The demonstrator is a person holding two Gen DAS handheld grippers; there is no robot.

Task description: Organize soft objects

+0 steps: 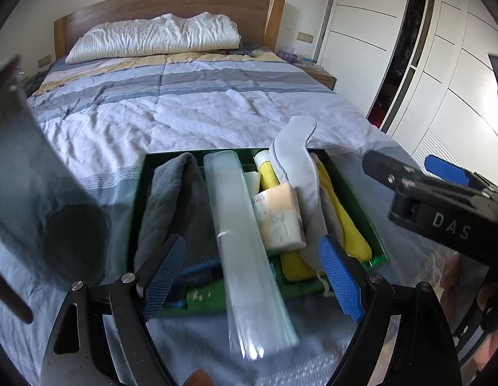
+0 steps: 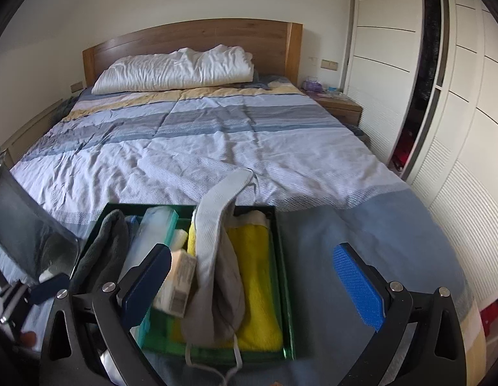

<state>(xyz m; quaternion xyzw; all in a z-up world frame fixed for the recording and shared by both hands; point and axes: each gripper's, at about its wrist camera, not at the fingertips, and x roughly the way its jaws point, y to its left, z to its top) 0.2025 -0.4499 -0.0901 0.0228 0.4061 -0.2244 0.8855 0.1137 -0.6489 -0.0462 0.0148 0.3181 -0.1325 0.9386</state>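
Left gripper, foreground: jaws wide apart, pads clear of everything; a clear plastic roll lies lengthwise between them, untouched. Right gripper: jaws spread to their widest, nothing held; its left finger stands over the tray contents, its right finger over bare bedcover. Green tray, on the near end of the bed, holds the soft items: grey towel along the left side, the roll beside it, a wrapped pack in the middle, yellow cloth at the right. A pale grey pouch lies over the yellow cloth, its strap end arching above the tray's far rim. Beyond: striped cover, white pillow, wooden headboard; wardrobe at the right.
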